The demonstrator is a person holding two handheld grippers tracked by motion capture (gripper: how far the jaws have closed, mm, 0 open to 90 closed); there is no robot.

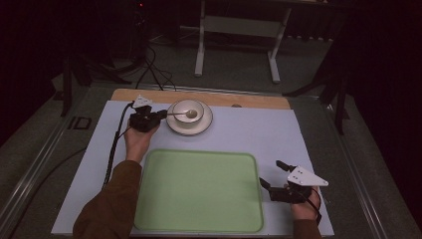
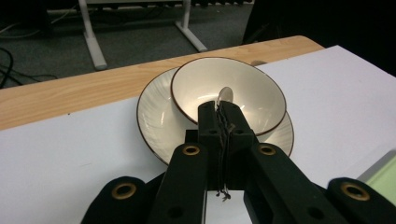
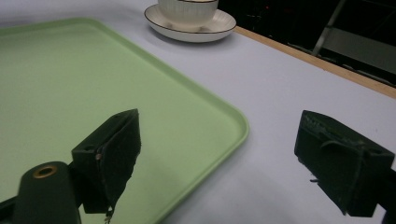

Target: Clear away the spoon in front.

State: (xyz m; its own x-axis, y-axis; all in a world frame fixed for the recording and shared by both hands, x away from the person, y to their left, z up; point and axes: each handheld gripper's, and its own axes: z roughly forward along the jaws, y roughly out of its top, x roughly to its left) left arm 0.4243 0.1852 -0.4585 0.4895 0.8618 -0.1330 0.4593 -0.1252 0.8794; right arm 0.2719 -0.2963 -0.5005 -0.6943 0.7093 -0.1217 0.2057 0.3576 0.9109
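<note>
the left gripper (image 1: 161, 115) sits at the far left of the white mat (image 1: 259, 134), just beside a cream bowl (image 1: 188, 112) that stands on a matching plate (image 1: 205, 125). its 2 jaws are pressed together on the handle of a spoon (image 1: 185, 114), whose rounded end lies inside the bowl. in the left gripper view the closed jaws reach over the near rim of the bowl (image 2: 243, 88), with the spoon (image 2: 225, 95) poking out just past them and the plate (image 2: 154, 116) underneath.

the right gripper (image 1: 268, 175) rests at the near right of the mat, just beside the right edge of a green tray (image 1: 199, 189). its jaws are spread wide with nothing between them. in the right gripper view the tray corner (image 3: 140, 93) lies between the 2 jaws, and the plate (image 3: 219, 23) with the bowl (image 3: 187, 9) on it stands well beyond.

a wooden table edge (image 1: 249, 100) runs along the far side of the mat.
</note>
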